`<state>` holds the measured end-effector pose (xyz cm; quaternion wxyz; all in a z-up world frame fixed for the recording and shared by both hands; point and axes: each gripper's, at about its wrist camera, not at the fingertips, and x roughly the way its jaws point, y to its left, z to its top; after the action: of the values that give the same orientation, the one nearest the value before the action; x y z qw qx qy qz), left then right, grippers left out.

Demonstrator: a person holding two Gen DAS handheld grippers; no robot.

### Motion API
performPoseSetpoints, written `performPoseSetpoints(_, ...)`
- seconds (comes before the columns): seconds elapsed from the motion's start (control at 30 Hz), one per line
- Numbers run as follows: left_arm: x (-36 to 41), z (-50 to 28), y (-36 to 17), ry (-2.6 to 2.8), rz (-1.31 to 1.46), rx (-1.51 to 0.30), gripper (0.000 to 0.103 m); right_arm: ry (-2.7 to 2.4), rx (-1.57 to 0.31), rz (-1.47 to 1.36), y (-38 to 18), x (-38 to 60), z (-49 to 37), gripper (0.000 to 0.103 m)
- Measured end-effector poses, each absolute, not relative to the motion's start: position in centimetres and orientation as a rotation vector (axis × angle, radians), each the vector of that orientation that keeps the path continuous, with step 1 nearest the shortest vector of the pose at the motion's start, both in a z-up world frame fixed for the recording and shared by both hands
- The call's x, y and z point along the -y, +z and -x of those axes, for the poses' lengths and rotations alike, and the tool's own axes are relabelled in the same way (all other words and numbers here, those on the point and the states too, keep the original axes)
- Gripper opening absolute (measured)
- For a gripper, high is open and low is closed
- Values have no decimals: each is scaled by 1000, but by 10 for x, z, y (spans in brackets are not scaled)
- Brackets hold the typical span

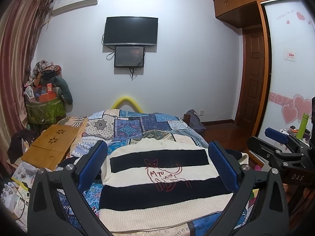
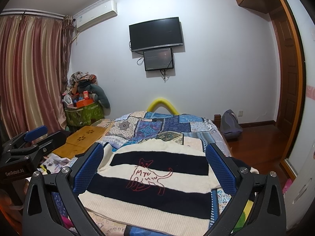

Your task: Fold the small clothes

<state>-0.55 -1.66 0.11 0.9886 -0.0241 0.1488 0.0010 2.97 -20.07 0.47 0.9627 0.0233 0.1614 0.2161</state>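
a: sweater [image 1: 157, 179] first?
b: lying flat on the patchwork quilt [image 1: 137, 125], cream with black stripes, red cat outline in the middle. folded edges hard to judge.
a: and the claws?
b: left gripper [image 1: 157, 167] spread wide above it, blue pads [image 1: 92, 165] either side, holding nothing. right gripper [image 2: 155, 169] likewise wide apart and bare, hovering over the same sweater.
a: around the bed?
b: wooden lap tray [image 1: 49, 147] to the left, screens [image 1: 131, 30] on the far wall, curtain [image 2: 29, 74] beyond.
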Motion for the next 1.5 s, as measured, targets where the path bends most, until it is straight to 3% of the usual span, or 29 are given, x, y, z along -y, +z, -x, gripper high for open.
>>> performPoseSetpoints(0.57,-26,-39,-25,109,76,-393,103,468,-401,-13,-19,177,-75,103)
performPoseSetpoints(0.87,-107,-109,-91,244,87,-605,103,494,-528,45,-65,157,-142,103)
performPoseSetpoints(1.07,-174,-146,-150,280,261,-769,103,504,-664,65,-102,147,-184,102)
performPoseSetpoints(1.17,-203,-159,-176,320,333,-827,96,511,-720,61,-116,145,-199,102)
performPoseSetpoints(1.37,-261,-178,-212,485,447,-868,95,501,-811,54,-139,143,-222,102)
performPoseSetpoints(1.5,-296,-199,-248,488,609,-956,77,499,-834,62,-148,142,-229,102)
